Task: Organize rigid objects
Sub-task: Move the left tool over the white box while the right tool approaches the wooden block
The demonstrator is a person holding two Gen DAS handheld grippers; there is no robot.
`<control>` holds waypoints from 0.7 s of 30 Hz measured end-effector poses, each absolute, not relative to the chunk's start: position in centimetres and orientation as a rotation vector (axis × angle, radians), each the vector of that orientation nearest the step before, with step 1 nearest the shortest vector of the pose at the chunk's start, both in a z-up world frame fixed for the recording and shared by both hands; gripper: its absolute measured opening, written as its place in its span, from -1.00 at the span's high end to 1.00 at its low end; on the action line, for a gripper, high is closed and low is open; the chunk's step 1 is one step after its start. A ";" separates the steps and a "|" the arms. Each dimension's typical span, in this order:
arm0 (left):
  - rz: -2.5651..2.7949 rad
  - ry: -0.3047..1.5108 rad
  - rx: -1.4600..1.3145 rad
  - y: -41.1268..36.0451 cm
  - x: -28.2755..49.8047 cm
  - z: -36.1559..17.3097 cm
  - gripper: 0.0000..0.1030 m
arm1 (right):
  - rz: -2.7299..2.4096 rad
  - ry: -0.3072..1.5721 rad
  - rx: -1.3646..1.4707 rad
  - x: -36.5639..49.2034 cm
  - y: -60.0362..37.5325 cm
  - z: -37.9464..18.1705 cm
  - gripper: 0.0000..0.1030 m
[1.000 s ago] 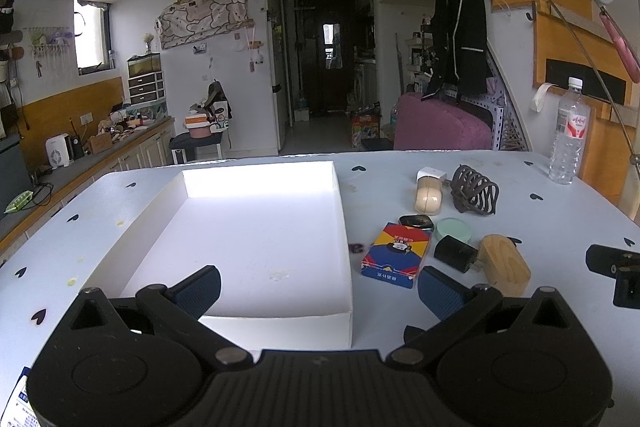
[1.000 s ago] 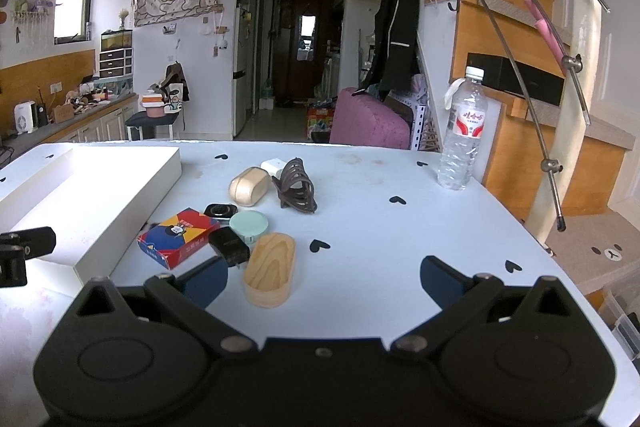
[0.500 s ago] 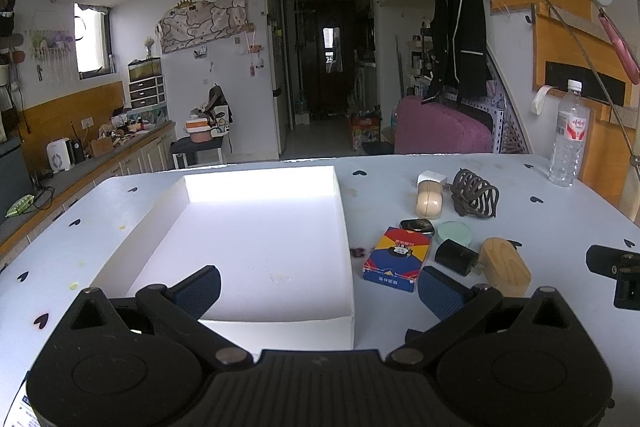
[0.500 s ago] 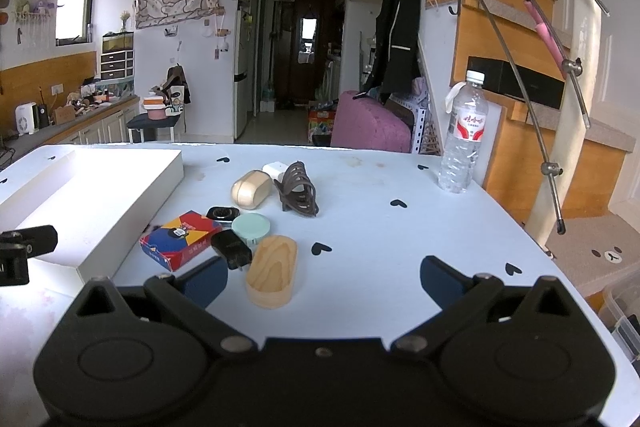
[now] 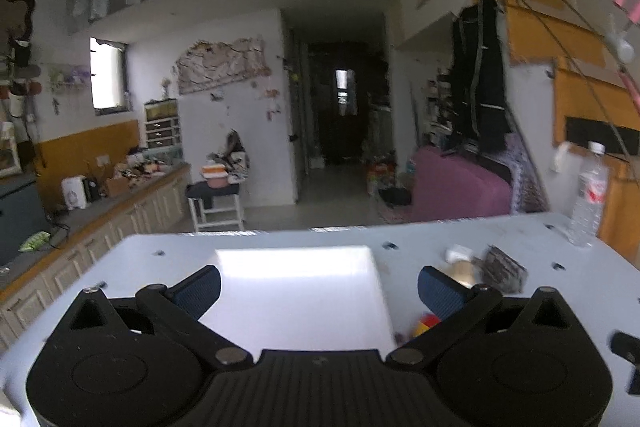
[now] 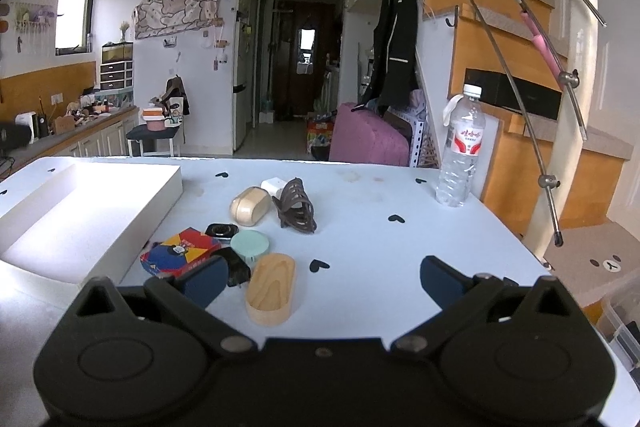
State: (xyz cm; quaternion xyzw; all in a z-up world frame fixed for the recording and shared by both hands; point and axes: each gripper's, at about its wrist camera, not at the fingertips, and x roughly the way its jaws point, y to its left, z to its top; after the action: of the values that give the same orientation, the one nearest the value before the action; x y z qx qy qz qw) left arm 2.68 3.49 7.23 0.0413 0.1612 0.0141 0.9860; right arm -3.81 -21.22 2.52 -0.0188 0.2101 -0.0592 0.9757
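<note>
A white shallow box (image 6: 76, 223) lies on the left of the table; it also shows blurred in the left wrist view (image 5: 296, 291). Right of it lies a cluster: a colourful card box (image 6: 180, 253), a wooden oval case (image 6: 272, 287), a black plug (image 6: 236, 271), a mint round disc (image 6: 251, 243), a black watch face (image 6: 221, 230), a beige case (image 6: 250, 206), a white charger (image 6: 274, 183) and a brown hair claw (image 6: 296, 207). My right gripper (image 6: 320, 279) is open and empty, above the table just near of the cluster. My left gripper (image 5: 318, 291) is open and empty over the white box.
A water bottle (image 6: 460, 155) stands at the table's far right edge. A stair rail with metal rods (image 6: 560, 147) rises to the right. The table (image 6: 400, 247) has small black heart marks. A kitchen counter (image 5: 100, 203) runs along the left.
My left gripper has tilted up and lifted, so the table sits lower in its view, with motion blur. My right gripper has barely moved.
</note>
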 end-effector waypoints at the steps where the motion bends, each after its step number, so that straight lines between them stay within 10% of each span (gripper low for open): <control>1: 0.039 0.323 0.082 4.1 3.2 7.6 -1.00 | -0.118 0.422 -0.039 -3.7 -21.2 2.6 -1.00; 21: 0.157 0.561 0.033 18.7 16.3 4.9 -1.00 | -0.142 0.457 -0.027 -0.2 -20.3 2.0 -1.00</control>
State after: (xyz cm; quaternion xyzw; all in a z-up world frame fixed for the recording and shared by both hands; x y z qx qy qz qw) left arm 16.35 18.66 4.94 0.0163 0.2765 0.0776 0.9577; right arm -0.24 -20.27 2.03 -0.0132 0.2261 -0.0705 0.9715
